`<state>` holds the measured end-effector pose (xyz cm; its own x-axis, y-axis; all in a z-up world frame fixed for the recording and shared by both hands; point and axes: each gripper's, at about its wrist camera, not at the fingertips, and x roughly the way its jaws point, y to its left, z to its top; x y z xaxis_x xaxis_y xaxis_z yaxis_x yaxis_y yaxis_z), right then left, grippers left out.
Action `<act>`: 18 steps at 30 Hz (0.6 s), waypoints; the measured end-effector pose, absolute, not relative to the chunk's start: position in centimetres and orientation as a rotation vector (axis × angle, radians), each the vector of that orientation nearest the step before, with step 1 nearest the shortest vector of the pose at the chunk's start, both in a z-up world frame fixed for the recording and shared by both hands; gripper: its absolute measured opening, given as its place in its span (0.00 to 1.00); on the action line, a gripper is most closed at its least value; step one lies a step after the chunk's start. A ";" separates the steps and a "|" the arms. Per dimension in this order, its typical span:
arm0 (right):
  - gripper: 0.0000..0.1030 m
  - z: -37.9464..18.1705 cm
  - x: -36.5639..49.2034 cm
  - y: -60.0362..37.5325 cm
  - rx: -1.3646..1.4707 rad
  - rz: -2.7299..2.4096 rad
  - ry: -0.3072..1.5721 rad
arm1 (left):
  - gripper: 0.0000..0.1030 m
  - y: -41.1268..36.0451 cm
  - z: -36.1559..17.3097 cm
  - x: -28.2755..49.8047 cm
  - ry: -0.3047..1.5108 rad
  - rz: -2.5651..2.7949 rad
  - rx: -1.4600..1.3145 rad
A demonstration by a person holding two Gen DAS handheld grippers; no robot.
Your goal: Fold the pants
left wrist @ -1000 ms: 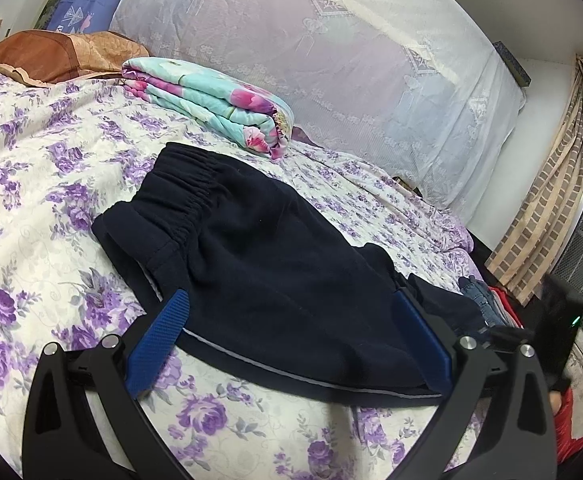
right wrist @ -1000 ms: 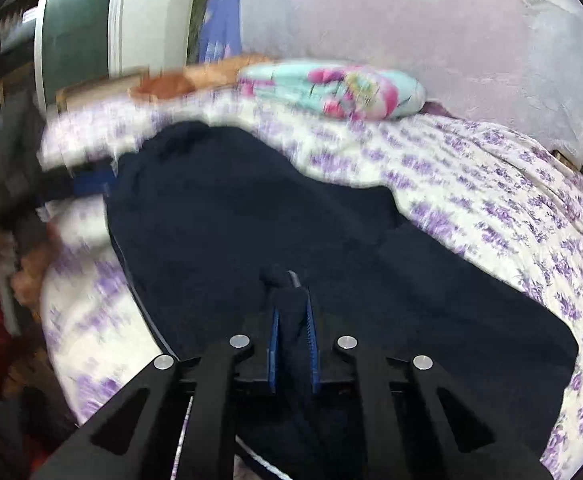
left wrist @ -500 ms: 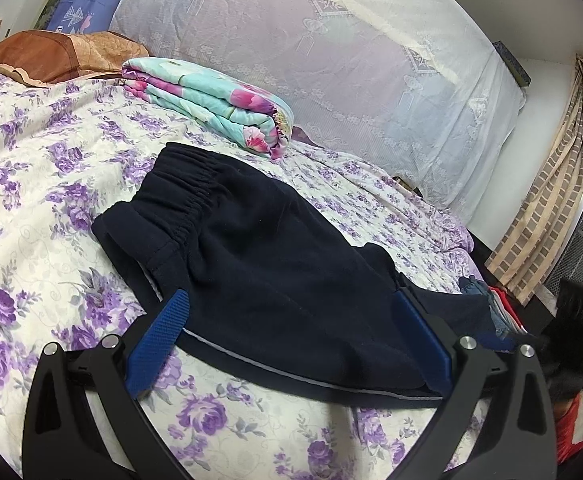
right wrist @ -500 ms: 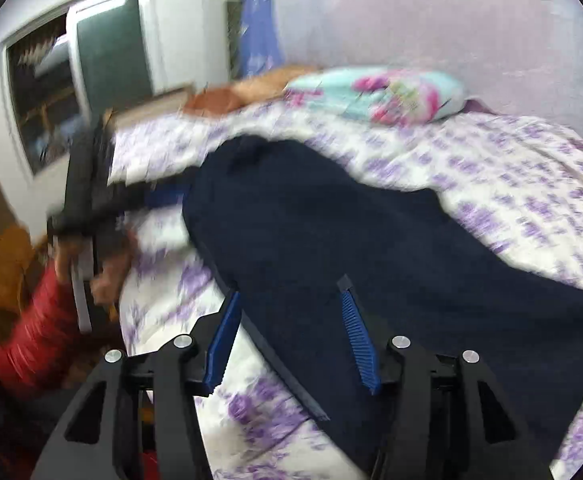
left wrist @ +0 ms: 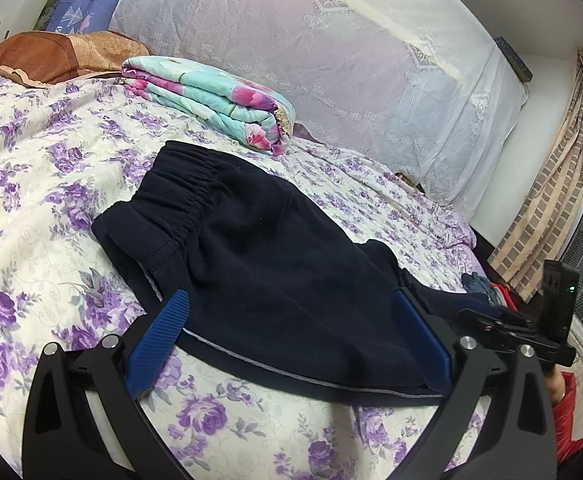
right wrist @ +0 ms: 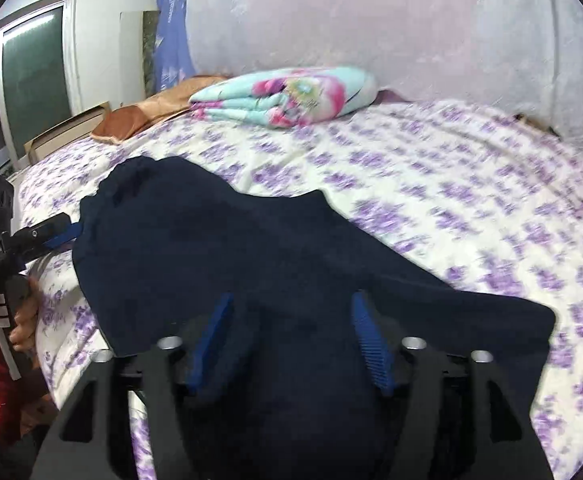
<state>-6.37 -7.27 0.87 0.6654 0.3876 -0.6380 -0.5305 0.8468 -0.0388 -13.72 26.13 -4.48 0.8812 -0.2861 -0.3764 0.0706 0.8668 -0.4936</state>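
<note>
Right hand-held gripper [right wrist: 291,344], black with blue ribbed pads, has its jaws opening: a second ago they were pinched shut on a ridge of dark cloth, half a second ago they stood partly apart, and now they stand wide with nothing pressed between the pads. Its view has also swung, so the window at the far left shows more fully than before. Left hand-held gripper [left wrist: 295,340] has not shifted across the three left-wrist pictures; its jaws stand wide and grip nothing. Dark navy fleece pants with an elastic gathered waistband [left wrist: 259,248] lie flat on the bed sheet printed with purple flowers [left wrist: 31,184], directly ahead of and partly beneath both grippers. In the right wrist view the pants [right wrist: 259,256] spread forward from between the open fingers, the cloth lying under the pads; whether a pad touches it cannot be told. In the left wrist view the waistband lies ahead and to the left, and the lower edge with its pale seam line runs between the fingertips. Beyond the pants lies a folded turquoise and pink floral quilt [left wrist: 211,96], well apart from both grippers. No containers are visible.
</note>
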 end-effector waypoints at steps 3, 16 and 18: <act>0.95 -2.8 -4.9 -7.3 -0.334 0.482 0.781 | 0.96 26.7 -4.2 -14.0 0.462 -0.181 -0.523; 0.97 -0.5 -6.1 -12.2 -0.062 0.549 0.637 | 0.96 27.0 -4.8 -10.9 0.725 -0.071 -0.440; 0.97 -1.0 -5.1 -12.8 -0.007 0.542 0.690 | 0.96 27.9 -4.8 -10.2 0.747 -0.084 -0.503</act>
<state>-5.11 -12.84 -1.04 0.6392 0.4727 -0.6067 -0.4773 0.8623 0.1690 -10.19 27.92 -4.85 0.7363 -0.2484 -0.6294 -0.1026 0.8784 -0.4667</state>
